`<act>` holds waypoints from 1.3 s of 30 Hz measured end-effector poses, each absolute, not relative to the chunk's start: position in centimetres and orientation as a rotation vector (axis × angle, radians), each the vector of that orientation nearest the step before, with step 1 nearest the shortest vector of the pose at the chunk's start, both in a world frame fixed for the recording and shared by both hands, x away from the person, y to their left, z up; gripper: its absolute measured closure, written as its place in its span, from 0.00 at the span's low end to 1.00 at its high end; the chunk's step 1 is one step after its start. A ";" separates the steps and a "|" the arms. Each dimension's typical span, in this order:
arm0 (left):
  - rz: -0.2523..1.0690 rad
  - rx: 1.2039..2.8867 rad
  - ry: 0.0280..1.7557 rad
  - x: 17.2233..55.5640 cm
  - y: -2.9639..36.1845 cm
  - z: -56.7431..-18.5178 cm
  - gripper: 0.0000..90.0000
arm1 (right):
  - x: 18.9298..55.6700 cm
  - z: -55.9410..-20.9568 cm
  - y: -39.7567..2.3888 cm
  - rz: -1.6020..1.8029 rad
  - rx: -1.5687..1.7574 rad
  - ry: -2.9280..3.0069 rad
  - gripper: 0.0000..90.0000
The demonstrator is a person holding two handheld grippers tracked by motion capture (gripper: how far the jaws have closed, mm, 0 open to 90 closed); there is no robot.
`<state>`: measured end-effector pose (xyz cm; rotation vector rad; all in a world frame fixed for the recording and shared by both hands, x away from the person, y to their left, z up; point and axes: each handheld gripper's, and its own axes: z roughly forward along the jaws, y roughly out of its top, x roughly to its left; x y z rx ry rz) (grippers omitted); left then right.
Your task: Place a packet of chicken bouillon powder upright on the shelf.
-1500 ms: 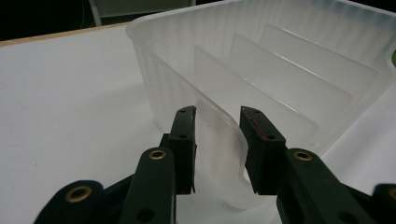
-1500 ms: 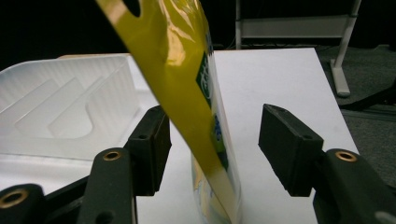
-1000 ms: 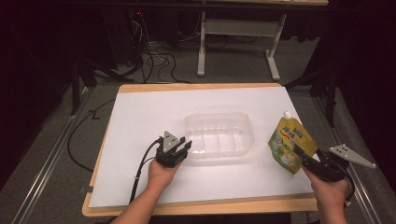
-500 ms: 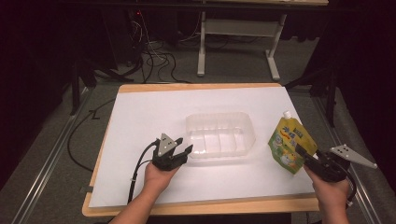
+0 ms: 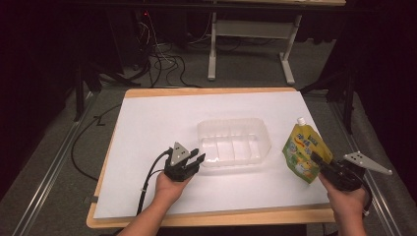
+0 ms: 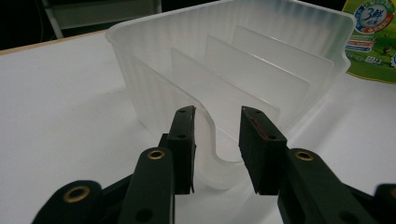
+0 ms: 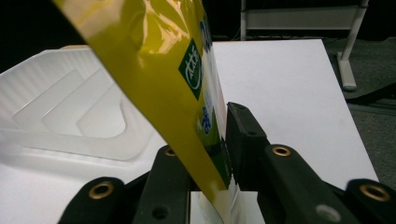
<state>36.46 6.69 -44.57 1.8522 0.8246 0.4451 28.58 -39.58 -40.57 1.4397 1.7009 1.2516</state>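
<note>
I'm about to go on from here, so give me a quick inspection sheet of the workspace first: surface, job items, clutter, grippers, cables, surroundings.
Surface: white sheet on a wooden table.
Job's things: clear plastic tray with inner dividers, lying near the middle of the sheet; yellow-green spouted pouch, upright to its right.
Clutter: nothing seen.
Grippers: left gripper has its jaws astride the tray's near wall, just been closing, a gap still at one pad. Right gripper is clamped on the pouch's lower edge, jaws just closed.
Cables: left gripper cable trails off the near edge; loose cables on the floor behind.
Surroundings: grey floor, white desk frame beyond, dark room.
</note>
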 end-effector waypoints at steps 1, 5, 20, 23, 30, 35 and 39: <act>0.445 1.852 0.825 36.5 6.7 -44.6 0.72 | 28.6 -40.6 -39.6 1.252 1.440 1.701 0.91; 0.455 1.855 0.815 36.3 6.9 -44.4 0.68 | 28.5 -40.7 -39.4 1.251 1.421 1.705 0.97; 0.448 1.852 0.800 36.2 7.6 -44.3 0.61 | 28.1 -39.9 -39.1 1.321 1.439 1.641 1.00; 0.453 1.836 0.800 36.1 7.7 -44.2 0.60 | 27.9 -39.4 -39.0 1.336 1.435 1.623 1.00; 0.471 1.814 0.805 35.9 8.6 -44.0 0.57 | 27.8 -38.1 -38.6 1.384 1.431 1.577 1.00; 0.480 1.810 0.826 35.7 9.6 -44.0 0.55 | 28.1 -36.4 -37.7 1.433 1.387 1.548 1.00; 0.493 1.807 0.846 35.4 10.4 -44.1 0.55 | 28.3 -35.6 -36.9 1.460 1.348 1.548 1.00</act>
